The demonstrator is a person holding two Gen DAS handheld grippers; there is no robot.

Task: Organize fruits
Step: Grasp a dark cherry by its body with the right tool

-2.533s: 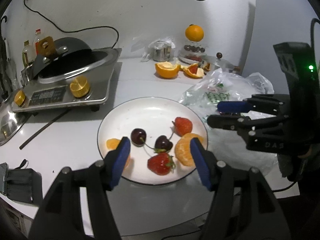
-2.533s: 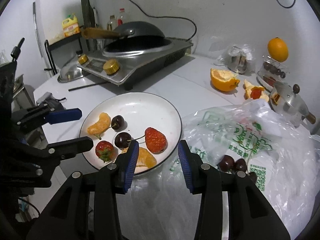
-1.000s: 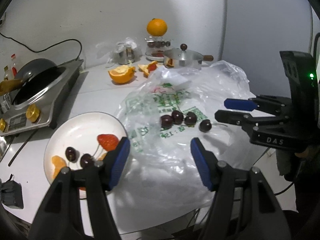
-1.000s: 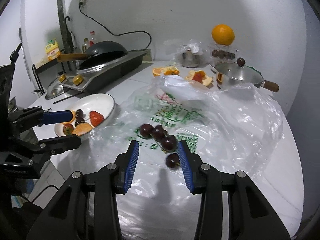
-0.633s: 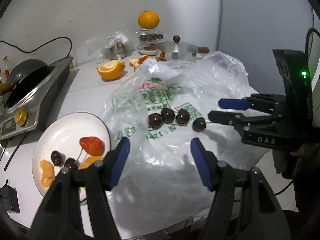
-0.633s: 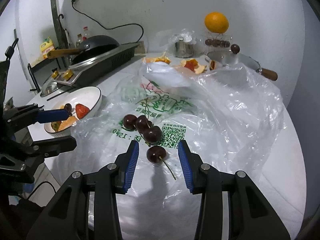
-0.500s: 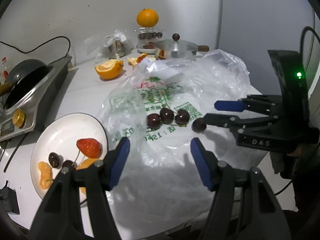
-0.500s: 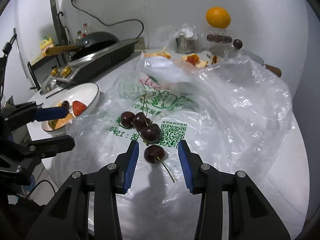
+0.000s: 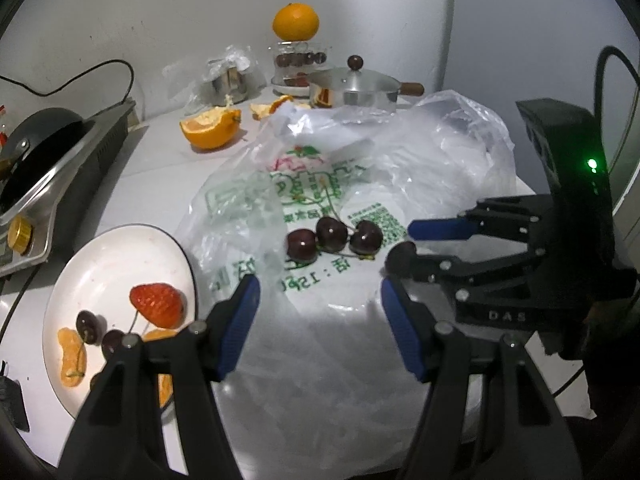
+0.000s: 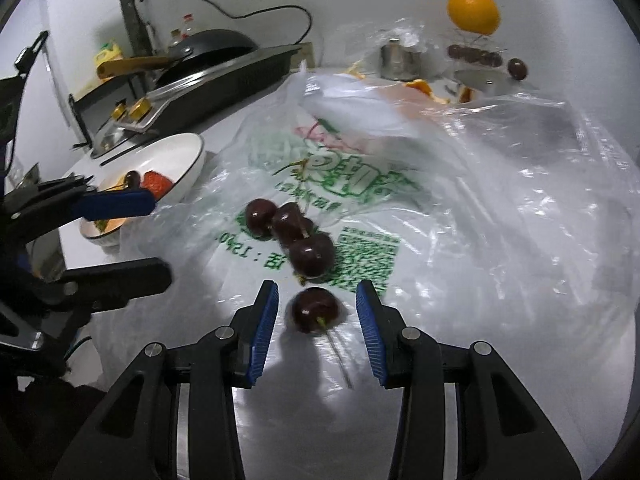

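Several dark cherries lie on a clear plastic bag [image 10: 440,208]. One lone cherry [image 10: 315,309] with its stem toward me sits between the tips of my open right gripper [image 10: 317,320], untouched. Three more cherries [image 10: 290,232] lie in a row just beyond it; they also show in the left wrist view [image 9: 332,236]. My left gripper [image 9: 320,320] is open and empty above the bag, near the three cherries. A white plate [image 9: 100,256] at the left holds a strawberry [image 9: 156,305], two cherries and orange segments. The right gripper shows in the left wrist view [image 9: 404,244].
A half orange [image 9: 210,128], peel pieces, a steel pot with a lid [image 9: 354,92], a whole orange on a glass dish [image 9: 296,22] and a wrapped steel cup [image 9: 228,80] stand at the back. A cooker with a wok [image 10: 208,68] is at the left.
Both grippers swung from the plate to the bag. In the last half second the right gripper came closer, so that the lone cherry now lies between its fingertips. Both stayed open.
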